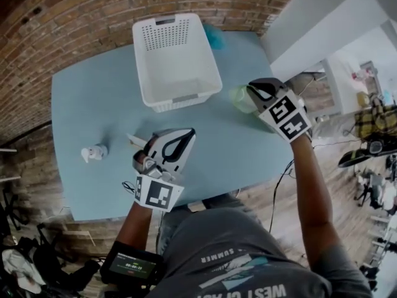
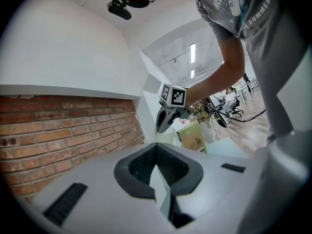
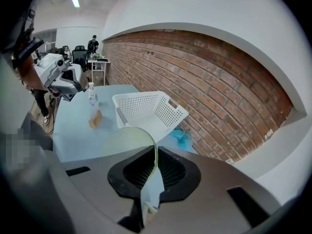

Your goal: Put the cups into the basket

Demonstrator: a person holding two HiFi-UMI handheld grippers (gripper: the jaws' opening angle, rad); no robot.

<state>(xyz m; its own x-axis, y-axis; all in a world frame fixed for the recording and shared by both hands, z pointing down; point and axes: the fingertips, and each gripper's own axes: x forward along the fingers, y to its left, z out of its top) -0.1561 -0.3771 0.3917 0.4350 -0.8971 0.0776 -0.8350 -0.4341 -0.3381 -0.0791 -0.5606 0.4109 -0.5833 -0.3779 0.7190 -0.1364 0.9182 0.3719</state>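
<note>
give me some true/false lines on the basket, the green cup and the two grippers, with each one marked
1. A cup already lies in the basket. False: the white basket is empty.
2. The right gripper is shut on a greenish see-through cup. True.
3. That cup hangs straight over the basket. False: it is off to the basket's right, above the table.
4. A small white bottle stands on the table. True.
5. The left gripper has its jaws wide apart with nothing between them. False: they are closed on a thin pale sheet, possibly a clear cup's wall.
</note>
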